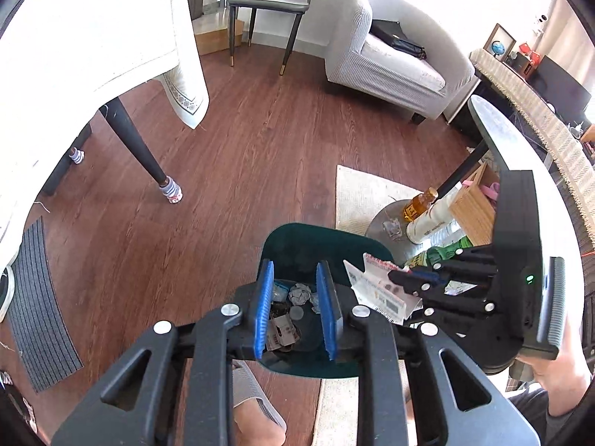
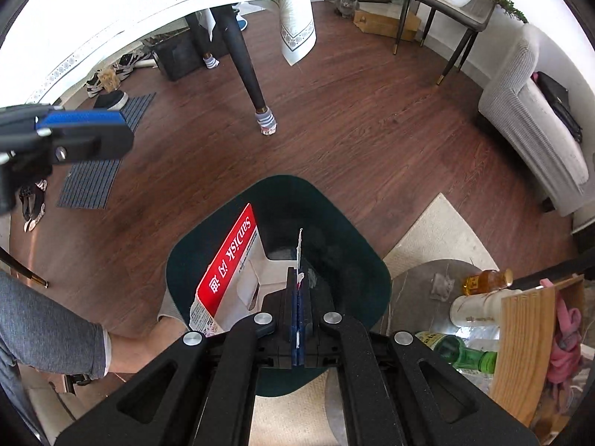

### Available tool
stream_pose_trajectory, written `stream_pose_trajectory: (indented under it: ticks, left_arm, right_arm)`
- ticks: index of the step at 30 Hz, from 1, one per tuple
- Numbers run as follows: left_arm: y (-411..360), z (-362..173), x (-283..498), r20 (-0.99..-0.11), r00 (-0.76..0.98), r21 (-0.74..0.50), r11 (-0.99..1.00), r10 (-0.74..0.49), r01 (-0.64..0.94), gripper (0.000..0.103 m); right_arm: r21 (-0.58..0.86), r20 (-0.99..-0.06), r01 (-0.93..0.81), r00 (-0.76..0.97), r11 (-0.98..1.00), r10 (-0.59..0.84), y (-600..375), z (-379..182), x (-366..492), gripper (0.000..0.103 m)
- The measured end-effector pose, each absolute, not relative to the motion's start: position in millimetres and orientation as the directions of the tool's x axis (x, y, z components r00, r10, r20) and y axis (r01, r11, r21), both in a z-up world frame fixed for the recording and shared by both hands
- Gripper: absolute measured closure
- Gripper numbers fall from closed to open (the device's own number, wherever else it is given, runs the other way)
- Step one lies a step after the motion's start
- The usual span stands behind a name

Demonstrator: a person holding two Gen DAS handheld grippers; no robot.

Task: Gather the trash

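A dark green trash bin (image 1: 297,245) stands on the wood floor, with crumpled paper and scraps (image 1: 299,293) inside. My left gripper (image 1: 295,312) is open and empty, right above the bin's mouth. My right gripper (image 2: 298,308) is shut on a red-and-white SanDisk card package (image 2: 230,271) and holds it over the bin (image 2: 334,230). In the left wrist view the right gripper (image 1: 416,282) shows at the bin's right rim with the package (image 1: 375,286). The left gripper (image 2: 85,130) shows at the far left of the right wrist view.
A low round grey table (image 2: 416,282) right of the bin carries an amber bottle (image 2: 483,282), a white bottle (image 2: 479,308), a green bottle (image 2: 461,353), a crumpled wrapper (image 2: 442,284) and a wooden box (image 2: 528,345). A table leg (image 2: 253,85), sofa (image 2: 535,130), cream rug (image 2: 438,230) and grey cat (image 2: 346,3) surround.
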State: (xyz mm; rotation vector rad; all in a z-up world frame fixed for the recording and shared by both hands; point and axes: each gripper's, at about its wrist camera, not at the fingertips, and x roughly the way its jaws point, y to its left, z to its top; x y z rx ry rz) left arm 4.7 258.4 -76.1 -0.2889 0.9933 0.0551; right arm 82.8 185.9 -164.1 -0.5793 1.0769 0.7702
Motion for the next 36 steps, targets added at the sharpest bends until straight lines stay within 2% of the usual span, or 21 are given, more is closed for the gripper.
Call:
stream_pose_trajectory:
  ticks: [4, 5, 8, 9, 17, 23, 26, 28, 30, 31, 36]
  left_arm:
    - [250, -65, 5, -0.814, 0.574, -0.203, 0.968, -0.082, -0.15, 0.079]
    - [249, -63, 5, -0.811, 0.579, -0.2, 0.969, -0.08, -0.146, 0.079]
    - [245, -56, 6, -0.8, 0.594, -0.206, 0.969, -0.087, -0.135, 0.079]
    - [247, -55, 5, -0.794, 0.601, -0.209, 0.969, -0.089, -0.133, 0.079]
    - [246, -32, 4, -0.748, 0.657, -0.23, 0.965, -0.091, -0.129, 0.079]
    - [241, -16, 2, -0.718, 0.69, -0.244, 0.962, -0.096, -0.12, 0.077]
    - [232, -8, 1, -0.705, 0.706, -0.203, 0.973, -0.07, -0.106, 0.075]
    - [224, -5, 1, -0.695, 0.715, -0.196, 0.976, -0.072, -0.092, 0.071]
    - [216, -4, 2, -0.689, 0.722, -0.18, 0.98, -0.061, -0.09, 0.056]
    - [213, -5, 2, -0.684, 0.728, -0.169, 0.981, -0.048, -0.094, 0.053]
    - [193, -3, 3, -0.666, 0.745, -0.134, 0.989, -0.041, -0.066, 0.046]
  right_arm:
    - [-0.086, -0.943, -0.797, 0.259, 0.597, 0.209, 186, -176, 78, 0.101]
    - [-0.083, -0.946, -0.799, 0.251, 0.595, 0.205, 186, -177, 77, 0.097]
    - [-0.097, -0.949, -0.803, 0.253, 0.588, 0.189, 184, -179, 73, 0.071]
    - [-0.101, -0.951, -0.805, 0.251, 0.584, 0.182, 183, -180, 72, 0.068]
    - [-0.093, -0.936, -0.816, 0.267, 0.57, 0.23, 174, -162, 62, 0.068]
    - [-0.06, -0.884, -0.803, 0.318, 0.593, 0.342, 162, -116, 55, 0.068]
    - [-0.044, -0.85, -0.787, 0.354, 0.615, 0.391, 150, -94, 55, 0.068]
    - [-0.027, -0.824, -0.774, 0.376, 0.633, 0.425, 139, -80, 56, 0.068]
    - [-0.024, -0.798, -0.757, 0.408, 0.653, 0.443, 129, -67, 57, 0.068]
    - [-0.027, -0.787, -0.748, 0.425, 0.663, 0.447, 124, -62, 58, 0.068]
    - [-0.03, -0.733, -0.692, 0.506, 0.721, 0.455, 91, -39, 63, 0.068]
